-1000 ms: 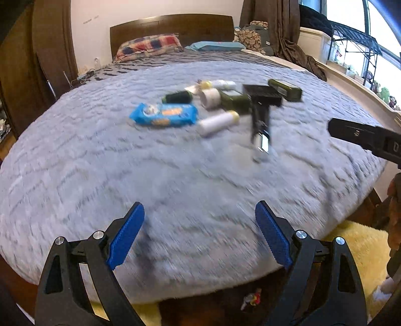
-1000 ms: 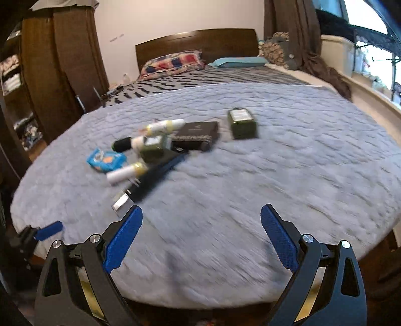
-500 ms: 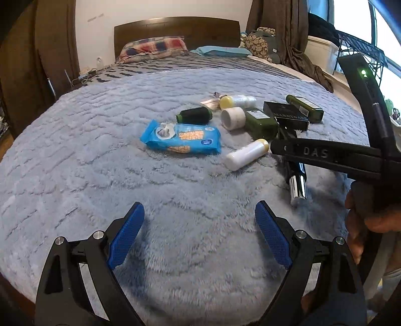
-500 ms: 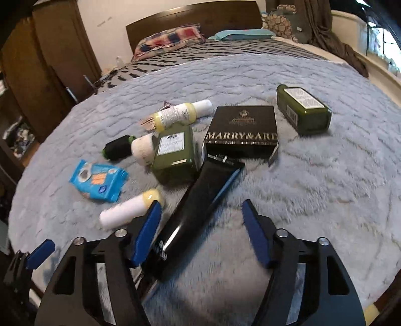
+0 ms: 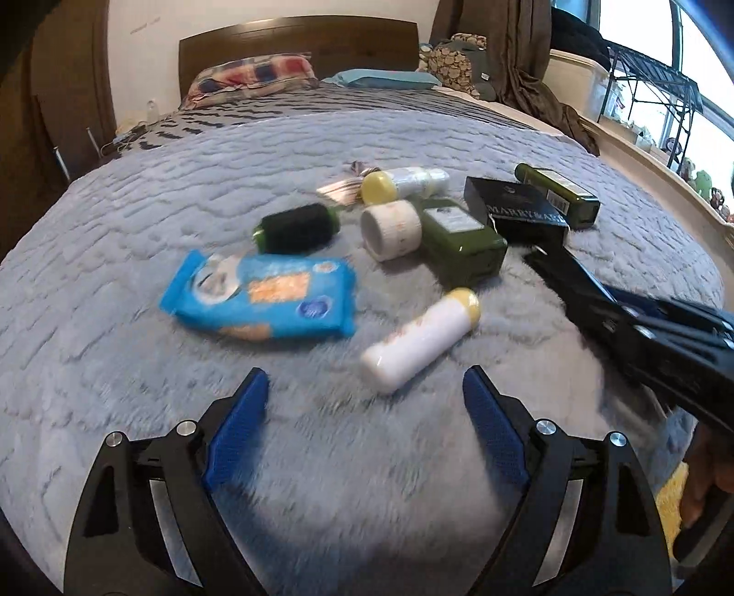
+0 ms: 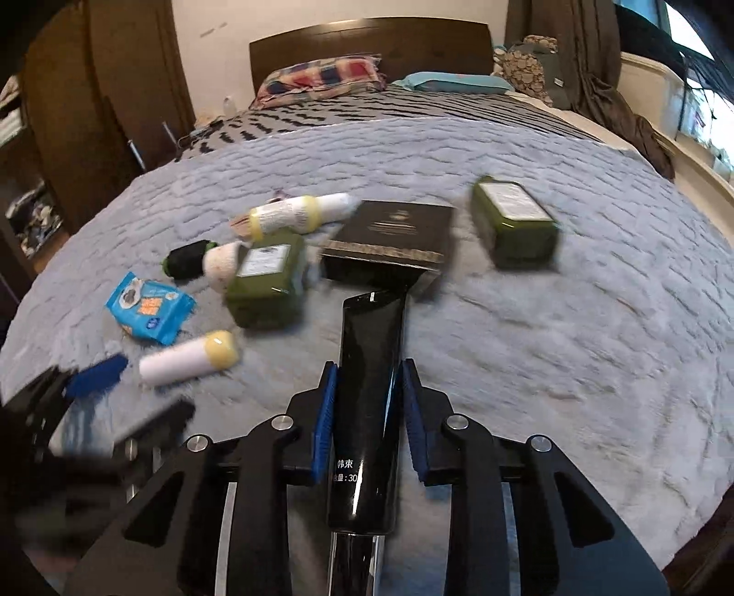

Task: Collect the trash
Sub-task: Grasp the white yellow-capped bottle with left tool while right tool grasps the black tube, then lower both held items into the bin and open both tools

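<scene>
Trash lies on a grey-blue blanket (image 5: 137, 192). My right gripper (image 6: 369, 380) is shut on a black tube (image 6: 367, 366); both show at the right of the left wrist view, the gripper (image 5: 642, 316) around the tube (image 5: 569, 284). My left gripper (image 5: 364, 394) is open and empty, just short of a white bottle with a yellow cap (image 5: 419, 341). A blue wipes pack (image 5: 261, 298), a black roll (image 5: 296, 227), a white jar (image 5: 390, 227), two green bottles (image 5: 461, 240) (image 5: 557, 192) and a black box (image 5: 514, 211) lie beyond.
Pillows (image 5: 252, 78) and a wooden headboard (image 5: 298, 41) are at the bed's far end. A dark wardrobe (image 6: 105, 91) stands left. A window ledge with a rack (image 5: 651, 101) runs along the right. Clothes (image 5: 527, 68) hang at the back right.
My right gripper moved in over the black tube and shut on it. My left gripper moved forward over the bed toward the white bottle and stayed open.
</scene>
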`<state>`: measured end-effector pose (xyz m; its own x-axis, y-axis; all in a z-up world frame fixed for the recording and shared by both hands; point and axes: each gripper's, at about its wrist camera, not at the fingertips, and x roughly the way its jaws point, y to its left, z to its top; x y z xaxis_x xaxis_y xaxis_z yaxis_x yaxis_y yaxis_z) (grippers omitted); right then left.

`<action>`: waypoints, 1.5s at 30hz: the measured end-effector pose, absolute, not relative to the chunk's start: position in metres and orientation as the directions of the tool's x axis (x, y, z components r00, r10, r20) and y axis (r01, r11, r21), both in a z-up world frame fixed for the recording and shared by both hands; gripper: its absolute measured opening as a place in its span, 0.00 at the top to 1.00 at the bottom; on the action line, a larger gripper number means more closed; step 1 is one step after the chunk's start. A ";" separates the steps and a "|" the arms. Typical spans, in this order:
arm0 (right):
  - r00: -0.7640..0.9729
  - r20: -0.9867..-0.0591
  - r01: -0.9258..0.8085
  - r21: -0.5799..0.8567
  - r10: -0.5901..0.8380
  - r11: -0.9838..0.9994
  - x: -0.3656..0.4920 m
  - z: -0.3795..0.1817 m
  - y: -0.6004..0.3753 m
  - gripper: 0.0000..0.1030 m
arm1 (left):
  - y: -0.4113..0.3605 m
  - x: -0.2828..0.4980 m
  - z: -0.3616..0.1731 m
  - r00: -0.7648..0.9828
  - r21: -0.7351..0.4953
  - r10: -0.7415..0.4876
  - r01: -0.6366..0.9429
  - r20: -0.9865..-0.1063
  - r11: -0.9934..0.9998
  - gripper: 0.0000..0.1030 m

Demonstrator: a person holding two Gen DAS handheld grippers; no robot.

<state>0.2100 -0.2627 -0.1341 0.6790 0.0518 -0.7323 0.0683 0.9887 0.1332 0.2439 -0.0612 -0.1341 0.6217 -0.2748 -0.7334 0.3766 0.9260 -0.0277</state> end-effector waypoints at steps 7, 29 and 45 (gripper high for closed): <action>0.686 -0.725 0.079 0.171 0.071 0.982 0.191 -0.135 -0.279 0.72 | -0.082 0.261 -0.133 0.597 -0.034 -0.311 0.428 -0.739 0.903 0.43; 0.676 -0.719 0.018 0.232 0.159 0.972 0.112 -0.137 -0.279 0.73 | -0.072 0.148 -0.121 0.590 -0.064 -0.338 0.435 -0.733 0.898 0.83; 0.583 -0.779 -0.053 0.248 0.232 0.967 0.021 -0.167 -0.258 0.73 | -0.064 0.039 -0.167 0.468 -0.138 -0.369 0.457 -0.803 0.879 0.83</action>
